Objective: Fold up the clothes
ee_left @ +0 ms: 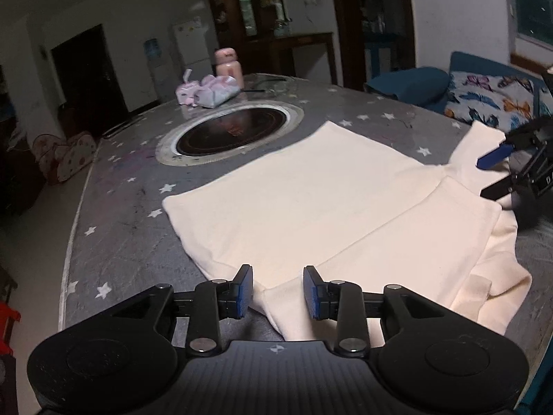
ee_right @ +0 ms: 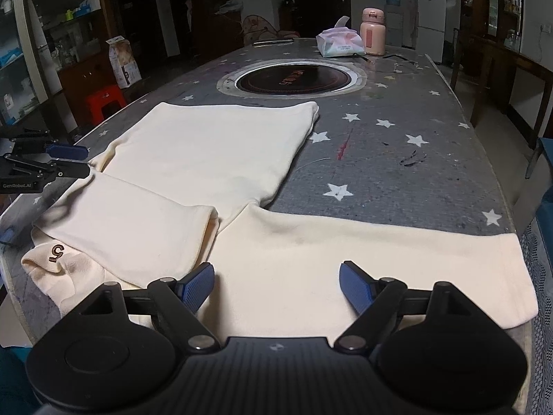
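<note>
A dim living room is seen behind a long grey worktop [ee_right: 397, 159] printed with white stars, with a round black cooktop [ee_right: 292, 81] set into it as the landmark. On the near side of the cooktop a cream sweatshirt [ee_right: 207, 152] is spread flat — its body lies just before the ring, one sleeve [ee_right: 114, 221] is folded across the chest, the other sleeve [ee_right: 380, 256] is stretched out sideways toward the worktop's edge. Beyond the cooktop a pink bottle [ee_right: 372, 33] and a tissue pack [ee_right: 340, 45] are kept well apart from the cloth. The knit looks soft, thick and light; it can be judged limp and likely to sag, so a hold is best taken at the ribbed cuff or a seam edge. The left claw [ee_left: 278, 290] is held partly spread over the near fabric, nothing pinched — the right claw [ee_right: 276, 287] is spread wide above the outstretched sleeve, pads clear.
</note>
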`<state>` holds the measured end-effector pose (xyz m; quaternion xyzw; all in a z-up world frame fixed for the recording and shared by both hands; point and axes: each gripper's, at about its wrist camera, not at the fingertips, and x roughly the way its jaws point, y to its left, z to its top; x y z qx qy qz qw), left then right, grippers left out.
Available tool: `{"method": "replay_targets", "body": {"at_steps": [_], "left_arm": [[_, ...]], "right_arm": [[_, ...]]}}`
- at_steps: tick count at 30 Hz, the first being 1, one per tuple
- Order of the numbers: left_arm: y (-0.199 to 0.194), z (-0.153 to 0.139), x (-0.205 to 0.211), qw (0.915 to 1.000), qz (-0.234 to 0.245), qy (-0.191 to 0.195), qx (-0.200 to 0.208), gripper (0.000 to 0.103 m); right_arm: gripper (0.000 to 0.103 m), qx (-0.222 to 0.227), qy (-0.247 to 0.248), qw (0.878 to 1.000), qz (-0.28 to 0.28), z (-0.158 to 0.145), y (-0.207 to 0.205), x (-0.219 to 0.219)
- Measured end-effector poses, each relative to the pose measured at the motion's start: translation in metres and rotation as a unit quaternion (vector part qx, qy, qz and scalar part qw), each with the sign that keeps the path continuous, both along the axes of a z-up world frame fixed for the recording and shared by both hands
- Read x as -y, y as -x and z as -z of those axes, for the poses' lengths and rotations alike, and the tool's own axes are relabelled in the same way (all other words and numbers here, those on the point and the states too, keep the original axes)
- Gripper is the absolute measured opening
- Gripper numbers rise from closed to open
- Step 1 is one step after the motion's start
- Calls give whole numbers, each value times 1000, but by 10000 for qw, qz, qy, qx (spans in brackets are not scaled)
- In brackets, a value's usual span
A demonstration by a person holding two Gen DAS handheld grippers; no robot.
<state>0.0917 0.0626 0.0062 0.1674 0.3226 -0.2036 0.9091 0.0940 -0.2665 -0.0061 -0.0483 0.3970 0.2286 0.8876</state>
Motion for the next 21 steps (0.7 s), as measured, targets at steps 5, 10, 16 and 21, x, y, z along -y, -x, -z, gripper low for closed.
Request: {"method": "replay_targets", "body": {"at_steps": [5,10,16,21], "left_arm": [[-8,10,-2,9997,21,-68,-224,28],[-5,9,-7,9999,-49,-3,-153,13],[1,1,-17,9994,-301,99,-109,12],[1,3,-27,9984,-514,86,-197,12]], "right_arm": [[84,-28,16,10000,-1,-2,1,2],[88,-51,97,9999,39,0,-1,4],[92,-55,209,9998,24,2,-1,3],[94,-42,227,9997,1,4,-1,3]]}}
